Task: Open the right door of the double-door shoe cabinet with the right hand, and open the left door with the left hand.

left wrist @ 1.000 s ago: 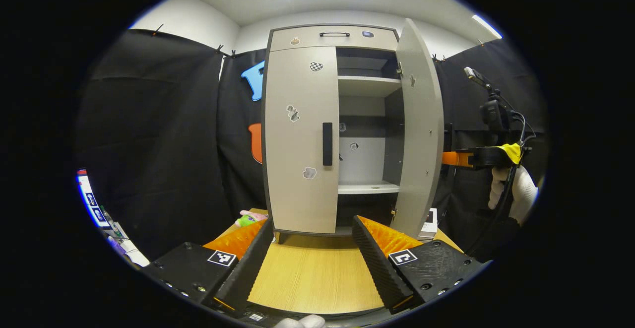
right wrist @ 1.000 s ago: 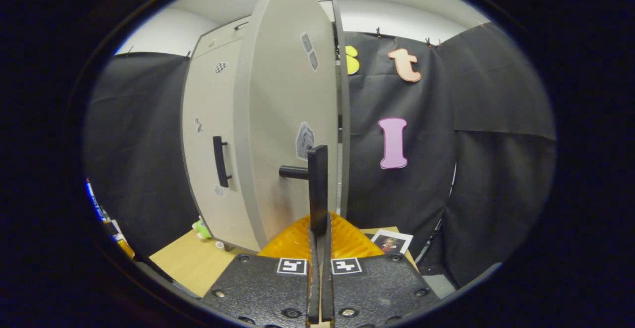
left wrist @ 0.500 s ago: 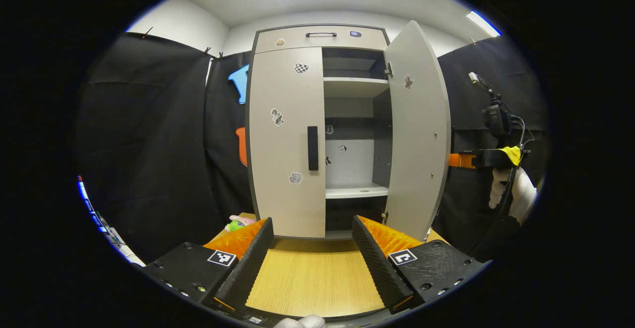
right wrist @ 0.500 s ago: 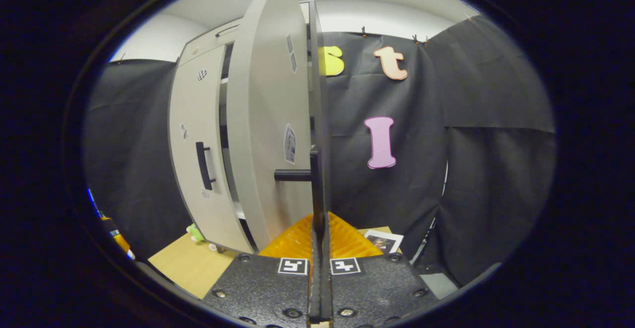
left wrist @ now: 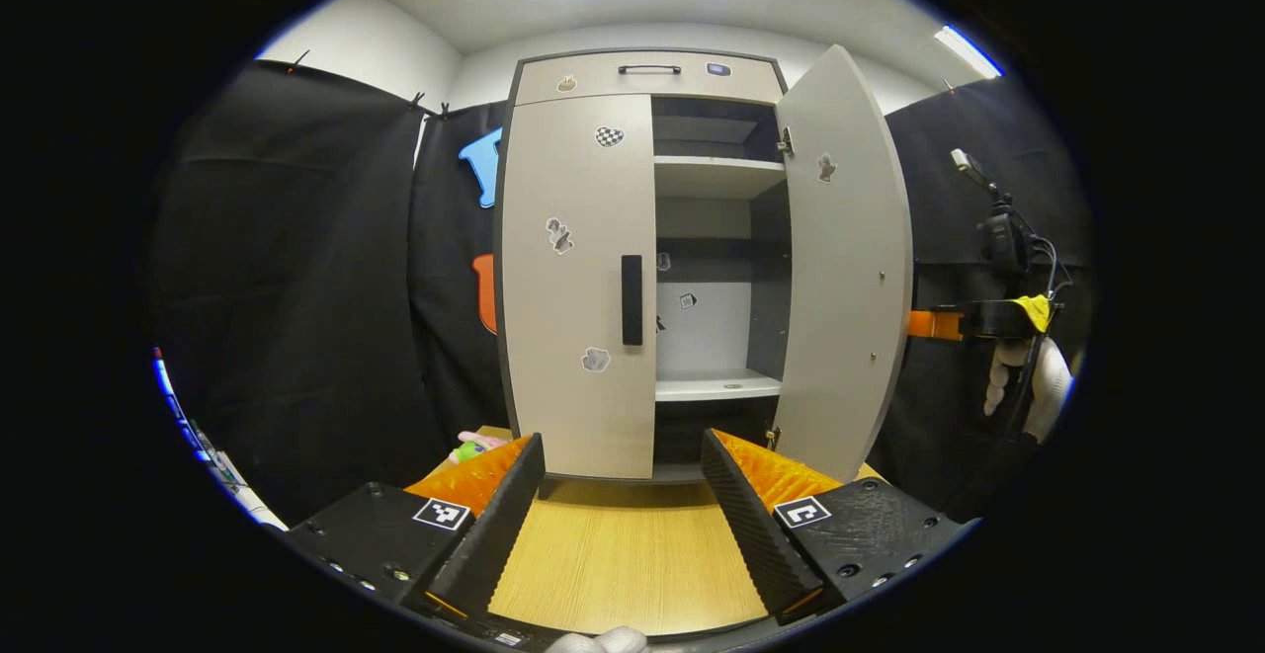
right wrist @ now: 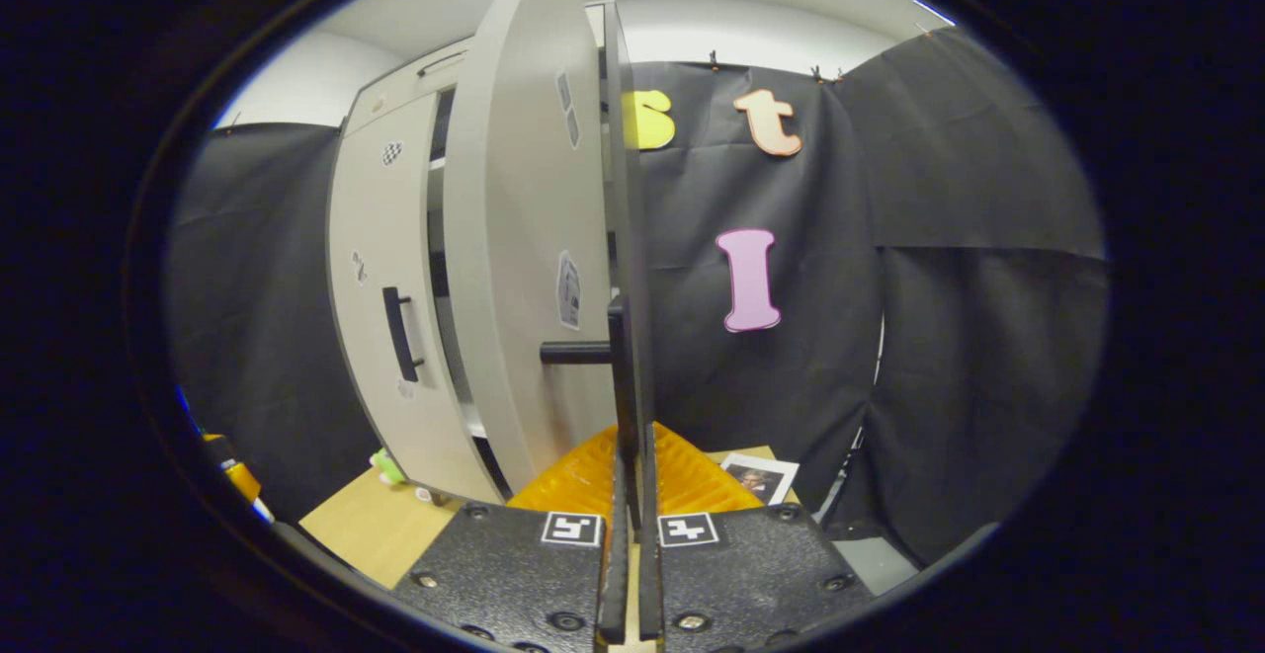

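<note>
The grey shoe cabinet (left wrist: pixel 642 75) stands on the table ahead of me. Its left door (left wrist: pixel 573 278) is closed, with a black vertical handle (left wrist: pixel 632 299) at its inner edge. My left gripper (left wrist: pixel 623 450) is open, low in front of that door and well short of the handle. The right door (left wrist: pixel 845 268) is swung out, baring the shelves (left wrist: pixel 716 164). In the right gripper view my right gripper (right wrist: pixel 627 431) is shut on the right door's handle (right wrist: pixel 621 357), the door (right wrist: pixel 524 238) nearly edge-on. From the left gripper view the right gripper (left wrist: pixel 978 320) shows past the door's edge.
The wooden table (left wrist: pixel 613 554) extends in front of the cabinet. A small green and pink toy (left wrist: pixel 474 446) lies by the cabinet's left foot. A photo card (right wrist: pixel 756 480) lies on the table right of the open door. A gloved hand (left wrist: pixel 1033 391) holds the right gripper.
The right door has swung further open, drawn by the right gripper on its handle. The left gripper has stayed open in front of the closed left door, shifting only slightly.
</note>
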{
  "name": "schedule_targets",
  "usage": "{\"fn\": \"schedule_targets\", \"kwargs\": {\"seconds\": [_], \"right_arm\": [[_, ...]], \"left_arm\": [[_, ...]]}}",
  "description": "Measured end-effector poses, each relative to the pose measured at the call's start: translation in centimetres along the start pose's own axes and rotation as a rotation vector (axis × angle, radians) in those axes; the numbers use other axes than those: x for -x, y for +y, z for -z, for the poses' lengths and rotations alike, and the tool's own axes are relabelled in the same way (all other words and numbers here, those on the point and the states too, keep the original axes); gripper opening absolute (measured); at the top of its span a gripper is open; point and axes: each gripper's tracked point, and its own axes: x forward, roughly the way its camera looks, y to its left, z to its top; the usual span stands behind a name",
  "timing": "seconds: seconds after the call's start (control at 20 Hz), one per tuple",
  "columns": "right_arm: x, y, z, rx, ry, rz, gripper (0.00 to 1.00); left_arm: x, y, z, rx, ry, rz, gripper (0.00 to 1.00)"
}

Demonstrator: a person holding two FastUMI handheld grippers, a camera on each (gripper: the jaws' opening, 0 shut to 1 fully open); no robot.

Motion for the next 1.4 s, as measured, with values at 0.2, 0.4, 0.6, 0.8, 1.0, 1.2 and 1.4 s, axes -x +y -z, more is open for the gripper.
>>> {"fn": "schedule_targets", "kwargs": {"seconds": [0.2,0.4,0.6,0.8,1.0,1.2,1.4], "right_arm": [[2.6,-1.3,-0.4,0.027,-0.009,0.043,0.43],[6.3,-1.2,-1.2,0.068,-0.059,0.088,0.8],[8.7,2.1,-1.0,0.075,-0.091,0.068,0.92],[9.9,6.3,1.5,0.052,-0.061,0.008,0.96],[9.8,9.0,3.0,0.044,-0.04,-0.023,0.96],[9.5,10.2,2.9,0.019,-0.031,-0.017,0.96],[9.3,10.4,1.8,0.018,-0.049,0.016,0.96]], "left_arm": [[-0.9,1.0,-0.2,0.008,0.001,-0.01,0.96],[-2.2,1.8,-0.5,0.0,-0.001,-0.014,0.96],[-3.9,3.0,-1.0,-0.006,-0.009,-0.022,0.95],[-5.7,3.5,-1.1,-0.024,-0.01,-0.015,0.96],[-8.2,3.6,-1.8,-0.041,-0.02,0.001,0.96],[-12.4,3.5,-3.2,-0.05,-0.046,0.02,0.96],[-17.0,2.8,-5.2,-0.042,-0.07,0.045,0.96]]}}
